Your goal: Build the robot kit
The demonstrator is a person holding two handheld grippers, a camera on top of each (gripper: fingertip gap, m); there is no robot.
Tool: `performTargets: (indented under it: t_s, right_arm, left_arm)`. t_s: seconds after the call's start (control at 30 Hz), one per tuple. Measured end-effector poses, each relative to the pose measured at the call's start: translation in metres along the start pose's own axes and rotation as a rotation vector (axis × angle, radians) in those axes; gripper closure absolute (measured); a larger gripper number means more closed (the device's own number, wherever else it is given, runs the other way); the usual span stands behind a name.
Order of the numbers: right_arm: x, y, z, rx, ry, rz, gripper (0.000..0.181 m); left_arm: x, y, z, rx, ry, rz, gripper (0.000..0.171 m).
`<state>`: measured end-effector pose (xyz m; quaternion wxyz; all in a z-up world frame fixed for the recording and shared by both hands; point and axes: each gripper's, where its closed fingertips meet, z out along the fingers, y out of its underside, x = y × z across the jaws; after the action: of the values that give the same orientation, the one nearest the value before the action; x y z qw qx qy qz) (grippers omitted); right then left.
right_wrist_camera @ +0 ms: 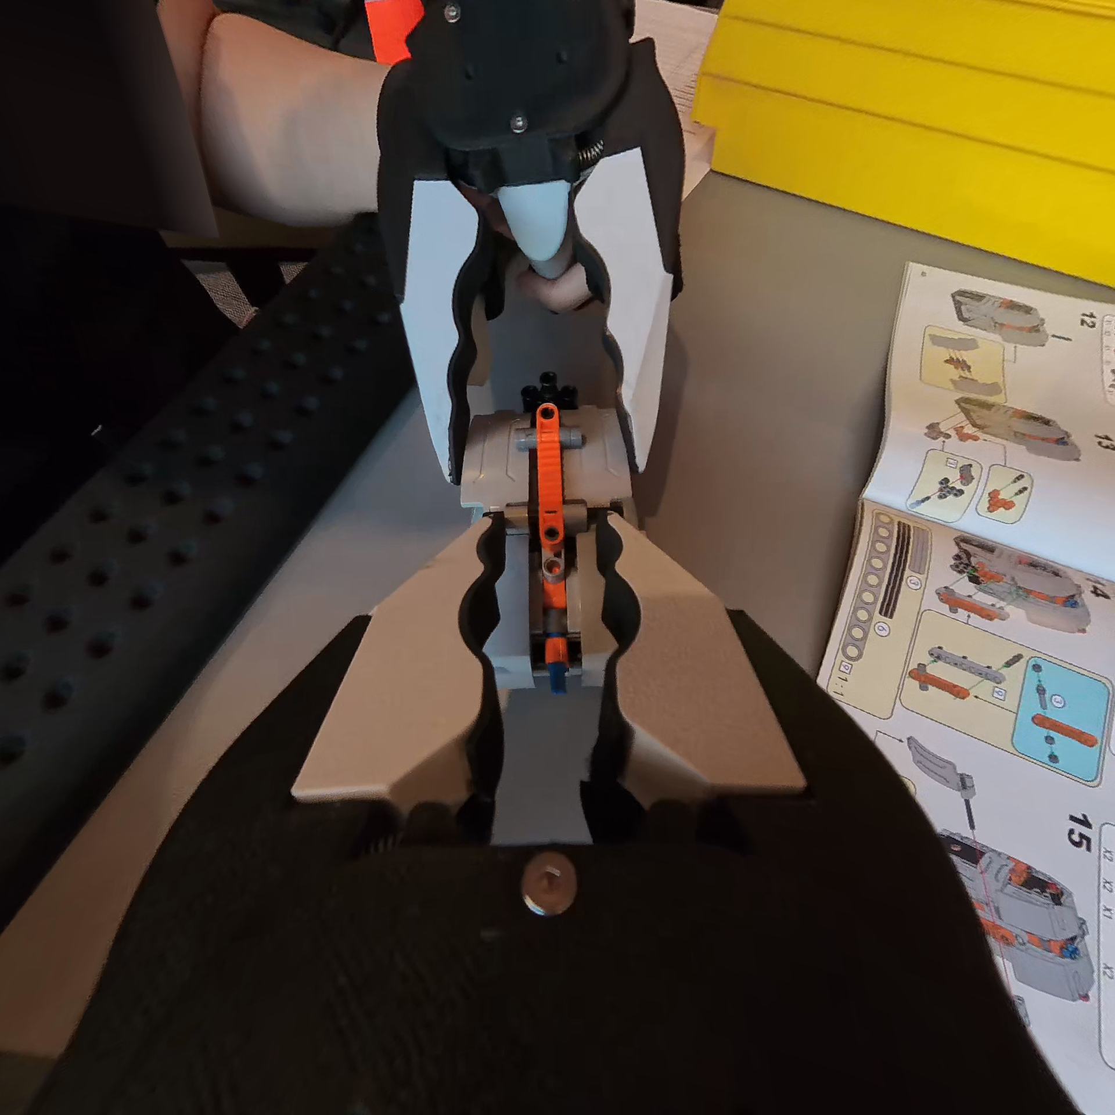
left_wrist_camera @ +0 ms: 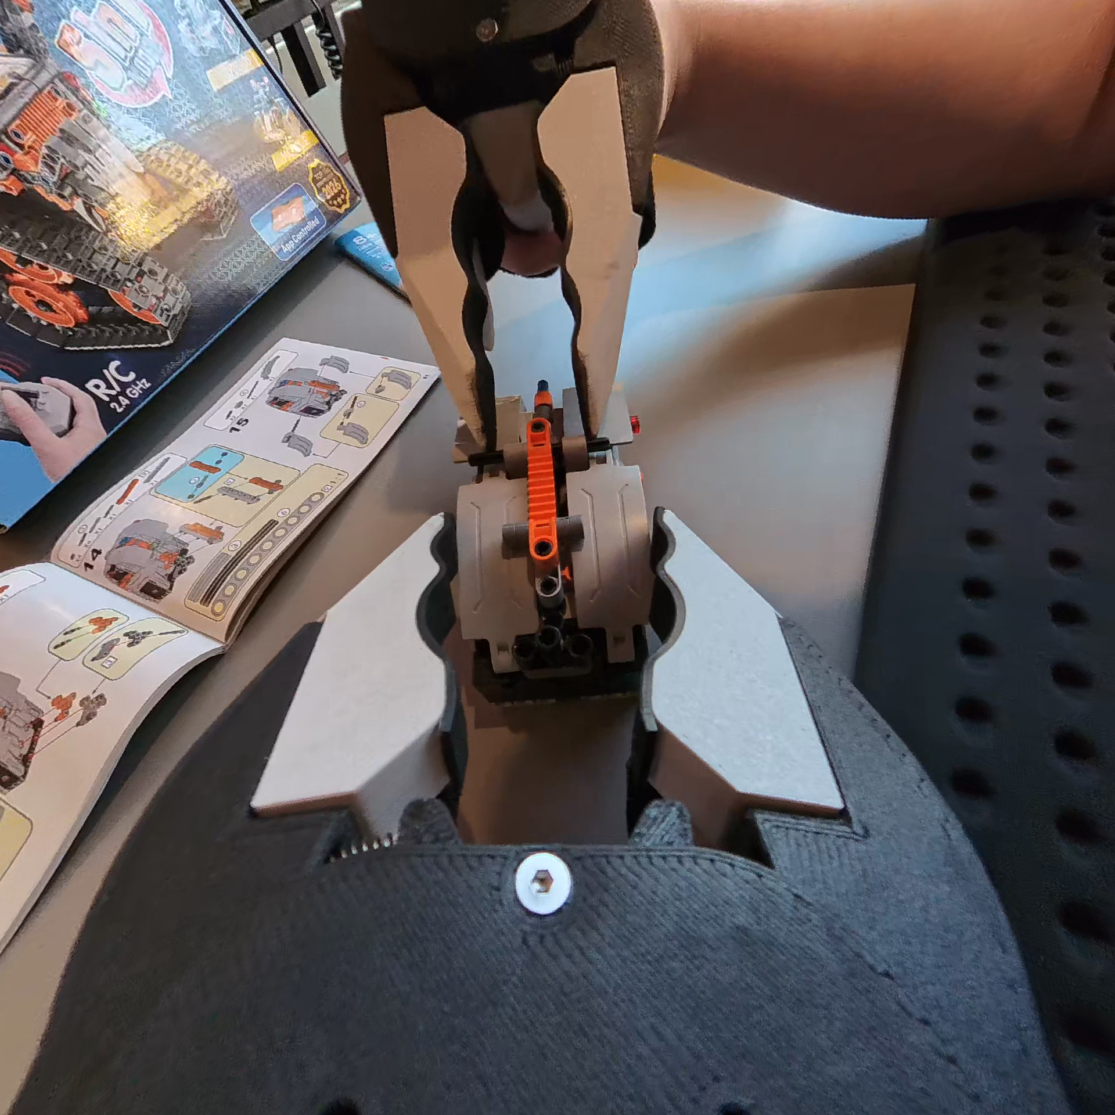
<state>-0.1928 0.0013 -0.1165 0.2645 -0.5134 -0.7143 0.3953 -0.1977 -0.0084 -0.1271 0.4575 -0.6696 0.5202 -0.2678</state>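
Observation:
A small grey brick-built model (left_wrist_camera: 609,543) with an orange toothed beam (left_wrist_camera: 539,482) along its top is held between both grippers above a grey table. My left gripper (left_wrist_camera: 552,519) is shut on the model's two curved grey panels. It also shows in the right wrist view (right_wrist_camera: 543,476), reaching in from the top. My right gripper (right_wrist_camera: 550,525) is shut on the model's narrower other end (right_wrist_camera: 513,603). In the left wrist view its fingertips (left_wrist_camera: 482,422) stand at a black axle that crosses the model. Black pin connectors (left_wrist_camera: 549,642) stick out at the left gripper's end.
An open instruction booklet (left_wrist_camera: 211,513) lies on the table; it also shows in the right wrist view (right_wrist_camera: 977,603). The printed set box (left_wrist_camera: 120,211) stands behind it. A yellow box (right_wrist_camera: 905,120) and a black perforated board (left_wrist_camera: 1013,543) flank the work area. A person's arm (left_wrist_camera: 875,102) reaches in. My two grippers' fingertips are within a few centimetres of each other.

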Motion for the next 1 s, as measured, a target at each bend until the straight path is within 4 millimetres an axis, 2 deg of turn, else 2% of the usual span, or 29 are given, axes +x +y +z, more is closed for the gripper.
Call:
performTargets:
  t_s: [0.73,1.0]
  right_arm:
    - [-0.0034,0.0007,0.0023,-0.036,0.038,-0.054,0.162]
    - [-0.0025,0.0007,0.0024,-0.008,0.029,-0.003,0.161]
  left_arm:
    - [-0.0005,-0.0004,0.0016,0.011,-0.052,0.000,0.112]
    - [-0.0009,-0.0009,0.0017,0.020,-0.073,-0.007,0.112]
